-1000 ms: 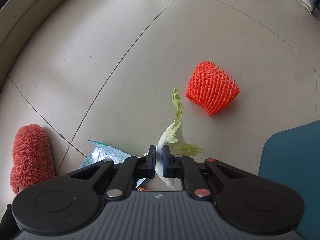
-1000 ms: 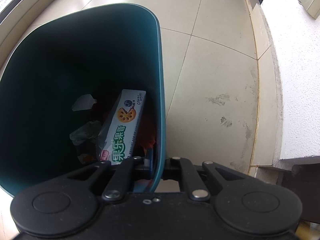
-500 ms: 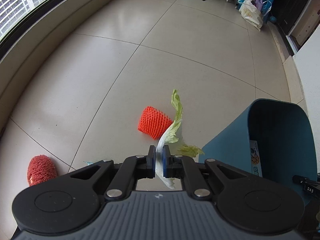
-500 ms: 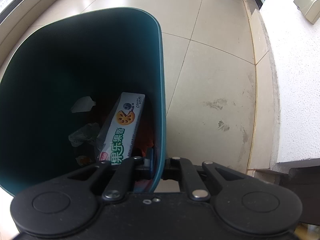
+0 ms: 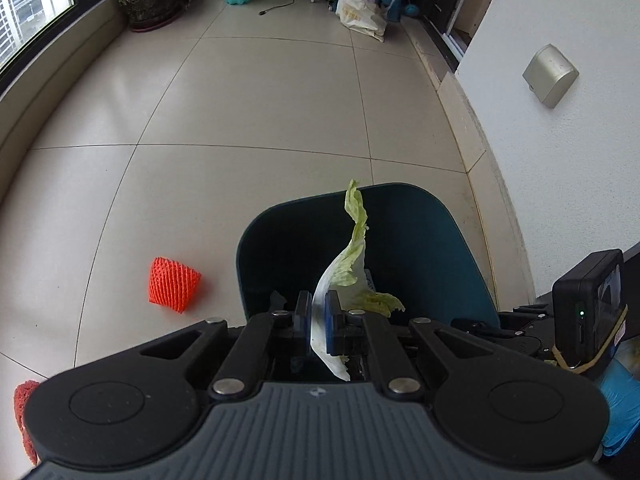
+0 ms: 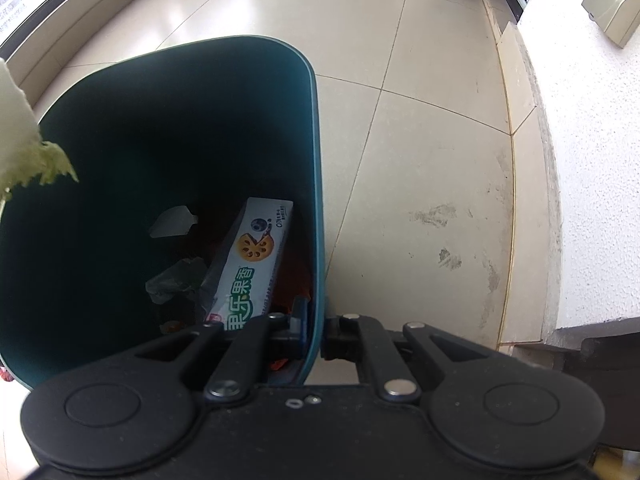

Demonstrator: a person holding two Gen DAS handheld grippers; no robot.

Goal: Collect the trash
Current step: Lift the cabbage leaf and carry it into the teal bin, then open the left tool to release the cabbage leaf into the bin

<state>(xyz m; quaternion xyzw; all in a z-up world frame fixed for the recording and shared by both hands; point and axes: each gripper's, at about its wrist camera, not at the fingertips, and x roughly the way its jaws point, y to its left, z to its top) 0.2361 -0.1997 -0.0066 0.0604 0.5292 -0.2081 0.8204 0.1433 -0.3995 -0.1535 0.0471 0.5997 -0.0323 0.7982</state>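
A: What did the left gripper [image 5: 318, 322] hold?
B: A limp, frilly lettuce leaf [image 5: 352, 264], jaws clamped, over the smooth teal bin [image 5: 448, 248].
A: And the right gripper [image 6: 314, 334]?
B: Its jaws pinched the bin's thin plastic rim.

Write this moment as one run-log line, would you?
left gripper: shut on lettuce leaf | right gripper: shut on bin rim | orange net: on floor
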